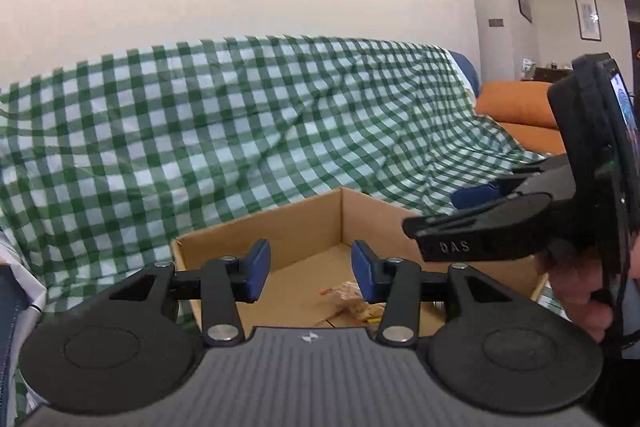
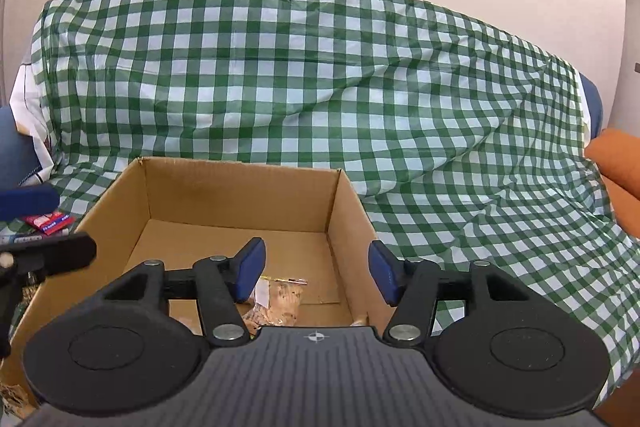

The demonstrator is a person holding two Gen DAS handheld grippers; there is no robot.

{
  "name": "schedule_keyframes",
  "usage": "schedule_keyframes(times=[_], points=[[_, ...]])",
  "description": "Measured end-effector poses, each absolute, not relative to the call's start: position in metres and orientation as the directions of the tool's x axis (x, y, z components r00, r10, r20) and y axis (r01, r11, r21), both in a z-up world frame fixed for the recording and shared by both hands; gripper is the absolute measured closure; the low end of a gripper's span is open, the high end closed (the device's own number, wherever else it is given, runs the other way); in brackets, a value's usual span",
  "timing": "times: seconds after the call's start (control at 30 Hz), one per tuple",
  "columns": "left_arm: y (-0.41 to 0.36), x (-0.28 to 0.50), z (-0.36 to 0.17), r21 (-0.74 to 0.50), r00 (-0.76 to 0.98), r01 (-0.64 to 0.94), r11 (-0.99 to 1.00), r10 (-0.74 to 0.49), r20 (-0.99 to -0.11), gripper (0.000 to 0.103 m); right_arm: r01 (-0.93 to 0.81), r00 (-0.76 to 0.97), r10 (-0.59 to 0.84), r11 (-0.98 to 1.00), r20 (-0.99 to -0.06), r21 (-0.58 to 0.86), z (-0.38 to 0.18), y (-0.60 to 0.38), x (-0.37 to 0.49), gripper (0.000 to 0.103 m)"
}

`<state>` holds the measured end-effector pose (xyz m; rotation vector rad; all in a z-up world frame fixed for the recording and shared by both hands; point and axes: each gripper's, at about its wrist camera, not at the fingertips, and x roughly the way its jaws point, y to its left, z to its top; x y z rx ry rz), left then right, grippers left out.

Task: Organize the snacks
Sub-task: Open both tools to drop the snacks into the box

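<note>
Both the left gripper (image 1: 311, 273) and the right gripper (image 2: 317, 273) hang spread and empty over the cardboard box (image 2: 240, 195), where a clear-wrapped snack packet (image 2: 276, 301) lies, so either might snag the box's near wall when withdrawing.

Green-and-white checked cloth (image 2: 320, 67), brown cardboard box (image 2: 240, 195), blue-padded tongs (image 2: 316, 269).

This is a home living room. A sofa draped in a green-and-white checked cloth (image 2: 320, 75) stands against a plain pale wall, with an orange cushion (image 1: 520, 99) at its end. Framed pictures (image 1: 588, 18) hang on the walls, and a dark sideboard (image 1: 554, 73) with small ornaments stands further back beyond a doorway.
</note>
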<state>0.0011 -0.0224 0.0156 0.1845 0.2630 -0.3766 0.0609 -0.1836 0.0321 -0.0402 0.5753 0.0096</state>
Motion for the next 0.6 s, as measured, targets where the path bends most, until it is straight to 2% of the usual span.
schedule_keyframes(times=[0.17,0.3,0.43,0.53,0.6], points=[[-0.013,0.007,0.014,0.149,0.904,0.346,0.926,-0.287,-0.318,0.053,-0.023,0.840,-0.011,0.998,-0.543,-0.055,0.031,-0.181,0.059,0.041],[0.008,0.017,0.016,0.079,0.889,0.309,0.948,-0.258,-0.379,0.056,-0.025,0.843,-0.013,0.998,-0.538,-0.063,0.030,-0.179,0.060,0.040],[0.041,0.023,0.020,-0.010,0.878,0.240,0.971,-0.222,-0.425,0.083,-0.029,0.845,-0.003,0.998,-0.535,-0.051,0.030,-0.172,0.057,0.040],[0.073,0.029,0.022,-0.072,0.861,0.186,0.980,-0.198,-0.469,0.090,-0.040,0.848,0.016,0.999,-0.529,-0.033,0.032,-0.166,0.056,0.040],[0.096,0.035,0.023,-0.099,0.845,0.150,0.984,-0.179,-0.505,0.090,-0.049,0.852,0.031,0.999,-0.523,-0.022,0.034,-0.161,0.056,0.040]])
